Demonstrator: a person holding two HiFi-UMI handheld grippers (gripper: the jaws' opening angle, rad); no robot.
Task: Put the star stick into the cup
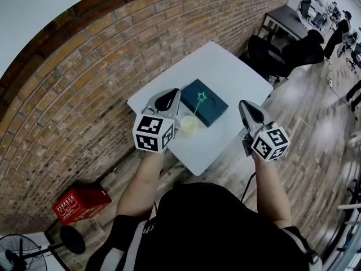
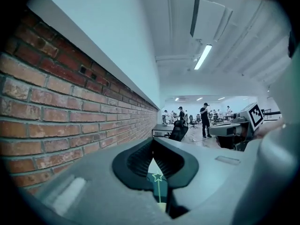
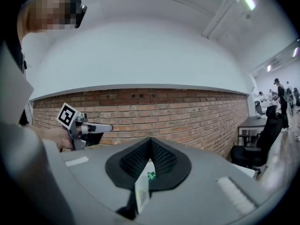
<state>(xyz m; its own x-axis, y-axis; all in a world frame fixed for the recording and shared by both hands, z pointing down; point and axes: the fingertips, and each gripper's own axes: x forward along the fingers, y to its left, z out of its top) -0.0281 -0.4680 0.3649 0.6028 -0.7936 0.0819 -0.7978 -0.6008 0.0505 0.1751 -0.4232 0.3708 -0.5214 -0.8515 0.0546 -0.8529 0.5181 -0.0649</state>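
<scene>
The star stick (image 1: 197, 106), thin and green with a star outline on top, stands tilted in a pale yellow cup (image 1: 189, 124) on the white table (image 1: 225, 72). Its star end lies over a dark teal box (image 1: 204, 102). My left gripper (image 1: 176, 91) is just left of the cup, shut and empty, its tips near the box's left corner. My right gripper (image 1: 243, 103) hangs past the table's right edge, jaws together, holding nothing. In the left gripper view the star stick (image 2: 158, 182) and the cup (image 2: 161, 206) show below the closed tips of the left gripper (image 2: 153, 142). The right gripper view shows the star (image 3: 151, 176) below the right gripper (image 3: 151, 139).
A brick wall (image 1: 84, 66) runs behind the table. On the floor at lower left are a red crate (image 1: 80, 203) and a black fan (image 1: 34, 253). Black office chairs (image 1: 282, 52) and a desk stand at the upper right. Several people stand far off in the room (image 2: 204, 118).
</scene>
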